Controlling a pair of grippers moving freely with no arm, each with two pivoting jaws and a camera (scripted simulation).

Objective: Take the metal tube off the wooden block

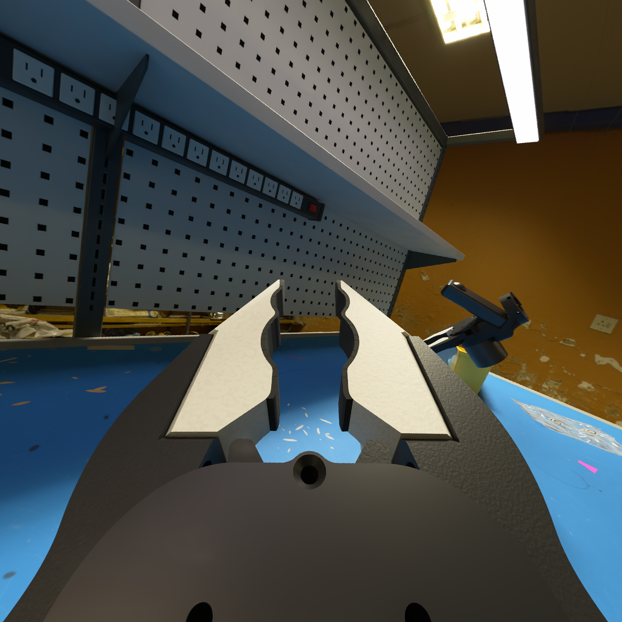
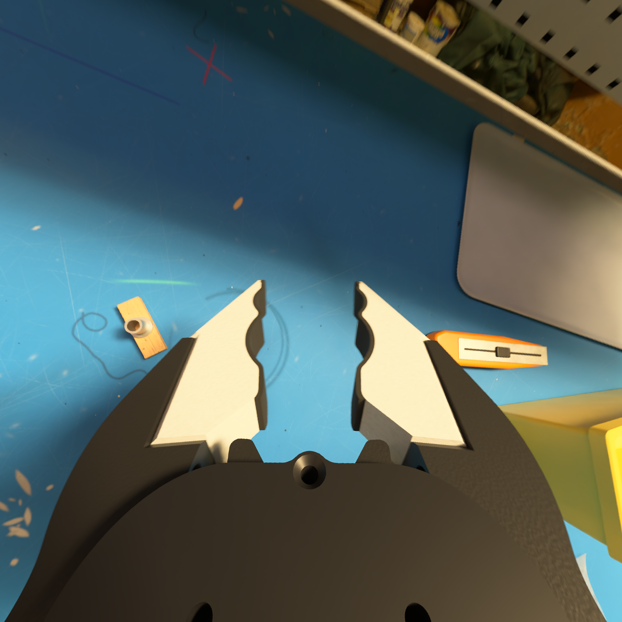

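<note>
In the right wrist view a small flat wooden block (image 2: 143, 328) lies on the blue bench top (image 2: 202, 202). A short metal tube (image 2: 137, 325) stands upright in it. My right gripper (image 2: 309, 284) is open and empty, above the bench, with the block to the left of its left finger (image 2: 229, 353). My left gripper (image 1: 309, 284) is open and empty, tilted up toward the pegboard (image 1: 235, 235). The block and tube do not show in the left wrist view. The right gripper shows far off at the right of that view (image 1: 478, 326).
An orange utility knife (image 2: 491, 350) lies right of my right fingers. A grey flat panel (image 2: 545, 235) lies farther right, and a yellow box (image 2: 572, 464) stands near right. The pegboard wall with a power strip (image 1: 202, 154) and a shelf (image 1: 269, 117) backs the bench.
</note>
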